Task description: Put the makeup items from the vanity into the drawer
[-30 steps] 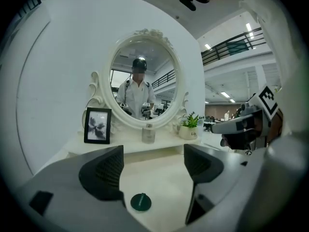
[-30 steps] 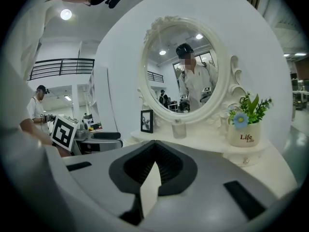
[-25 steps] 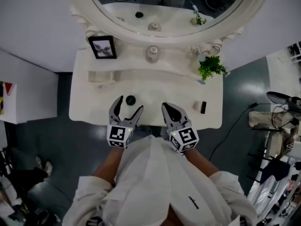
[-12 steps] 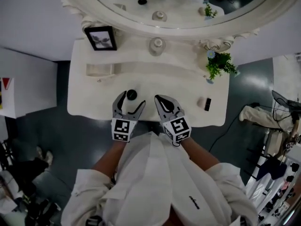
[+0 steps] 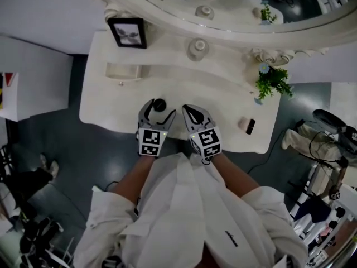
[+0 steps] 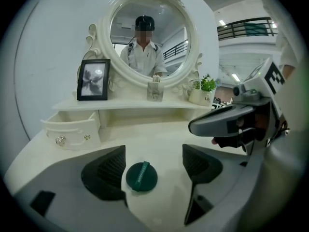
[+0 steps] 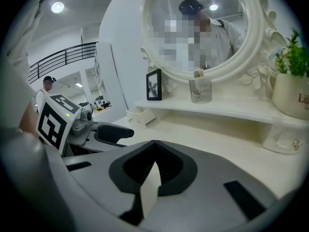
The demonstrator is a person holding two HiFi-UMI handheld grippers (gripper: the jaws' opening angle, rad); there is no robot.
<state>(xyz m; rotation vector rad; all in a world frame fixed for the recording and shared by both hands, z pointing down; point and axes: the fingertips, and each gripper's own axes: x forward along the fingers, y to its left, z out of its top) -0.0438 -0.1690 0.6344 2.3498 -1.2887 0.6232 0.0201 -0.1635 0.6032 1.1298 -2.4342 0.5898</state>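
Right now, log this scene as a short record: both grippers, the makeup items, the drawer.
compact: round, dark green, flat on the vanity top
left gripper: jaws apart on either side of the compact, not closed on it
right gripper: jaws together, nothing between them
small dark item: near the vanity top's right end
drawer: open, at the left

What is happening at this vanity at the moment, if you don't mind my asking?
A person stands at the white vanity with a gripper in each hand. The left tongs are open around a round dark green compact lying on the tabletop, not yet closed on it. The right tongs are shut and empty beside them. The small drawer at the left stands open.
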